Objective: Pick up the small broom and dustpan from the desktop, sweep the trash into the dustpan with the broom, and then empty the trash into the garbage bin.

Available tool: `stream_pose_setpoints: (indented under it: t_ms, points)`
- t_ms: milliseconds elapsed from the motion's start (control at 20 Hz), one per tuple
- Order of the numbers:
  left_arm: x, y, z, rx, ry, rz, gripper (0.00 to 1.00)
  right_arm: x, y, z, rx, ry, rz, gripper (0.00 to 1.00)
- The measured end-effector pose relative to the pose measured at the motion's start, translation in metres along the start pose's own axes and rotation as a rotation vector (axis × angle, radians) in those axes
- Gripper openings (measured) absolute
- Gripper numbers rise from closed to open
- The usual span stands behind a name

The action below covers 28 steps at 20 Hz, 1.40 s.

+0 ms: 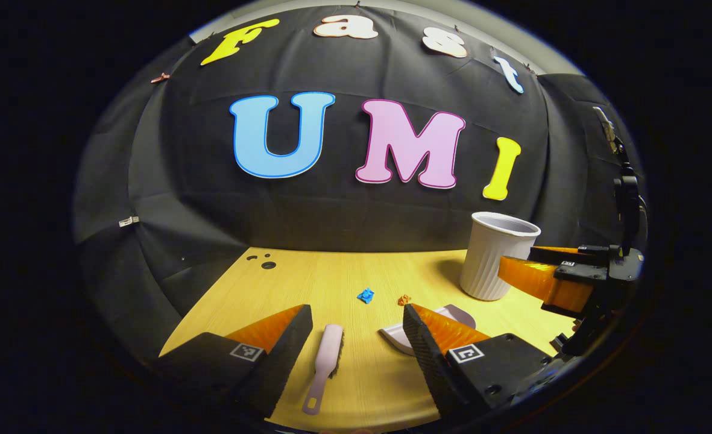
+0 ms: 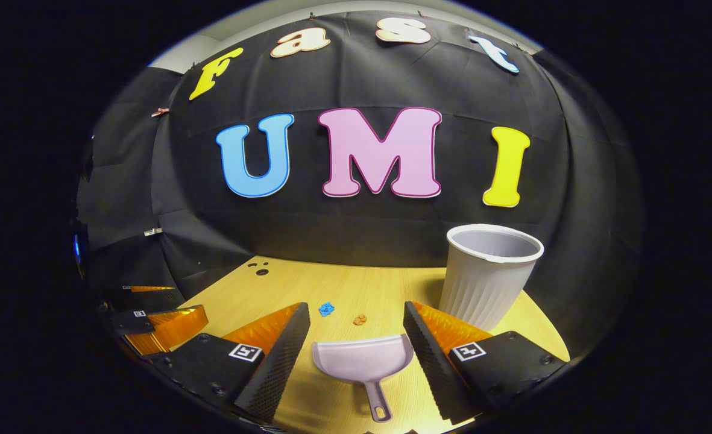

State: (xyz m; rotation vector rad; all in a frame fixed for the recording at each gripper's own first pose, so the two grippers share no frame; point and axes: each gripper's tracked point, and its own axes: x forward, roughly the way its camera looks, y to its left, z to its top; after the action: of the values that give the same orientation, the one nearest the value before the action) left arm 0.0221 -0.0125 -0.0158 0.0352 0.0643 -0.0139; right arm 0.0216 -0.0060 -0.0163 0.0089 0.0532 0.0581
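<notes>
While both tongs gape: 1 broom (image 1: 325,361), 1 dustpan (image 2: 363,364), 2 trash scraps, 1 bin (image 2: 488,274) on desk (image 2: 343,289).

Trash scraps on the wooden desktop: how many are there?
2: a crumpled blue scrap lying left of a small orange-brown scrap, both beyond the pale dustpan. Others may hide behind the gripper.

Your left gripper (image 1: 356,328) hovers, jaws apart, over the broom (image 1: 327,364) lying on the counter (image 1: 331,271); dustpan (image 1: 452,316) just beside.

A staged recording booth: black cloth wall (image 2: 362,229) behind a wooden desktop (image 2: 343,295).
</notes>
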Motion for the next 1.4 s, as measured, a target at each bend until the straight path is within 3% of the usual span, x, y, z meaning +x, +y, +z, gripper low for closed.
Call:
stream_pose_setpoints:
  t_ms: [350,500,1100,1400]
  points:
    - [0.011,0.015,-0.010,-0.003,0.047,0.006,0.95,0.005,-0.005,-0.011,0.008,0.043,0.011,0.98]
    - [0.018,0.022,-0.029,0.004,0.119,-0.001,0.95,0.007,-0.007,-0.019,0.036,0.058,0.019,0.98]
    - [0.065,0.047,-0.152,0.029,0.607,0.000,0.96,0.012,-0.031,-0.028,0.032,0.082,0.002,1.00]
    - [0.097,0.056,-0.193,0.035,0.769,-0.001,0.96,0.012,-0.038,-0.043,0.040,0.125,-0.002,1.00]
